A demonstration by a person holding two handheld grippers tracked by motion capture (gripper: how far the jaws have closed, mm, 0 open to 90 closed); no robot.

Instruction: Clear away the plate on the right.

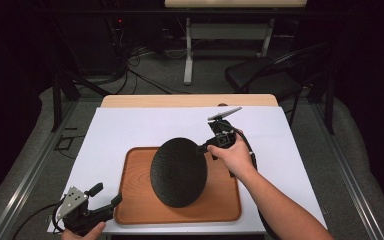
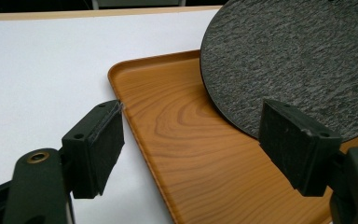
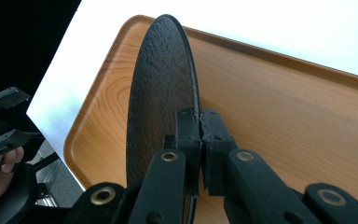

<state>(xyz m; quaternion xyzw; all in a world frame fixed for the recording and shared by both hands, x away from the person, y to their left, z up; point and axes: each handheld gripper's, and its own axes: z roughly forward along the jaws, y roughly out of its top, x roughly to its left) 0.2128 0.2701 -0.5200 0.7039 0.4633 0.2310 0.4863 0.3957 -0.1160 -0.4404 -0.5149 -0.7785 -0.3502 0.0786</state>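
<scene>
Nearest my high camera, at the table's front left corner, my left gripper [image 1: 109, 196] sits low in the hand [image 1: 82, 232], its jaws spread wide and holding nothing. From its own camera I see the two black pads [image 2: 100, 149] standing far apart, one over the white table cover [image 2: 37, 70] just beside the tray's [image 2: 168, 140] raised left edge, the other over the wood in front of the plate's rim. Nothing lies between them.

Moving right, the wooden tray [image 1: 130, 205] lies on the white cover near the table's front edge, long side toward me. On it the dark, stone-textured round plate [image 1: 178, 171] is tipped up on edge, its rough face turned toward my high camera and its lower rim down at the tray's floor.

Further right, my right gripper [image 1: 203, 147] is clamped on the plate's upper right rim, with the hand [image 1: 237, 157] and forearm [image 1: 285, 210] reaching in from the bottom right. Through that gripper's camera the plate [image 3: 161, 93] shows edge-on, a thin dark disc rising from the tray [image 3: 284, 107], with the two jaws pressed tight together on its rim. At the left edge of that same picture I can make out my left gripper [image 3: 0, 121] beyond the tray's corner.

Behind the table, a dark chair [image 1: 260, 75] and a grey table leg [image 1: 189, 55] stand on the floor.
</scene>
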